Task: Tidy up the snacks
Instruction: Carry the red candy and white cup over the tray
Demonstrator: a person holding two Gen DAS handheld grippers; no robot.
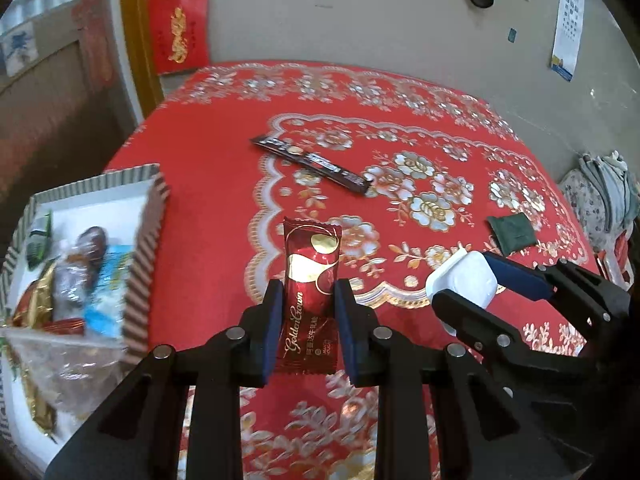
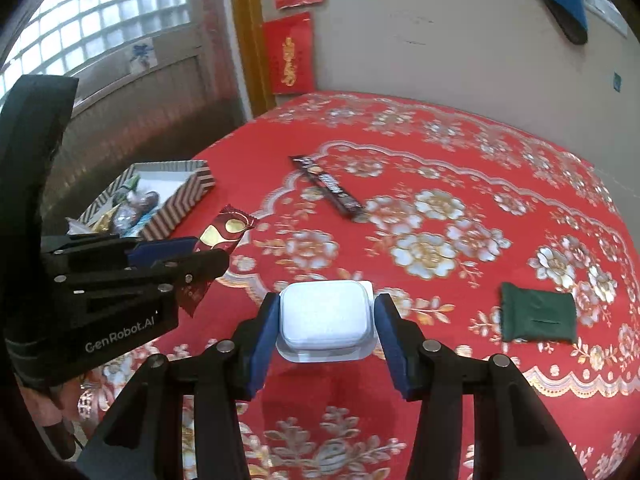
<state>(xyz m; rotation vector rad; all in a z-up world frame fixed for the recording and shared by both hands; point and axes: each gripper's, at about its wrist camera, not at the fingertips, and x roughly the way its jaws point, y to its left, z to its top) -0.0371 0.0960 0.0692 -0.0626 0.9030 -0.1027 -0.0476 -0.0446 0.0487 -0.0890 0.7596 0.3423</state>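
Observation:
My left gripper is shut on a dark red Golden Crown candy wrapper, held upright above the red floral tablecloth; the same wrapper shows in the right wrist view, in the left gripper near the box. My right gripper is shut on a small white plastic cup, its blue pads pressing both sides; the cup appears right of the candy. A striped cardboard box with several wrapped snacks stands at the left. A long dark snack bar and a green packet lie on the cloth.
The table stands against a pale wall with red paper decorations and a calendar. A clear plastic bag lies at the box's near end. Folded cloths sit past the table's right edge. A glass-block window is at the left.

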